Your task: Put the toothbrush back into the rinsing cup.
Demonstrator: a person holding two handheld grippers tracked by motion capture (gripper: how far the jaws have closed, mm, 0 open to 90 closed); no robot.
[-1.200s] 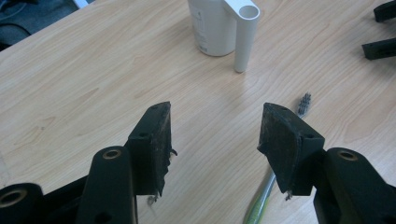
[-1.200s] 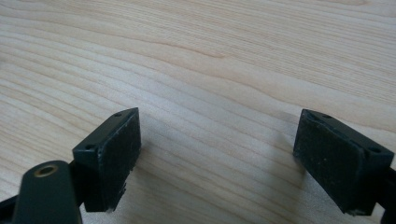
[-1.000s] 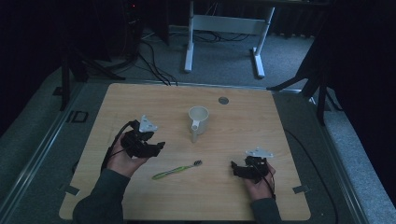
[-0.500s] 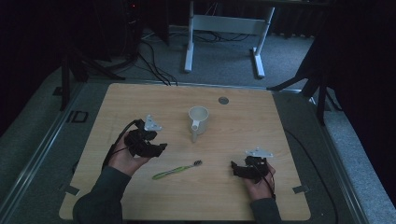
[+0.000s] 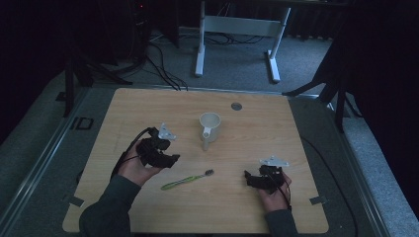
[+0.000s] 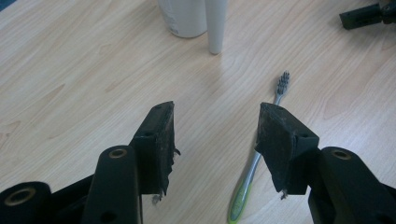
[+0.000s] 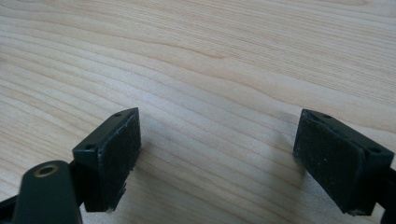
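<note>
In my left gripper view the white mug [image 6: 183,17] is cut off by the top edge, and the toothbrush [image 6: 252,170] handle slips partly behind one jaw. From the high view I can't make out the small round thing [image 5: 236,105] near the worktop's far edge.

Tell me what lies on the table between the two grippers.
The green toothbrush lies between the left gripper and the right gripper, on bare wood, touching neither; the high view shows it.
</note>
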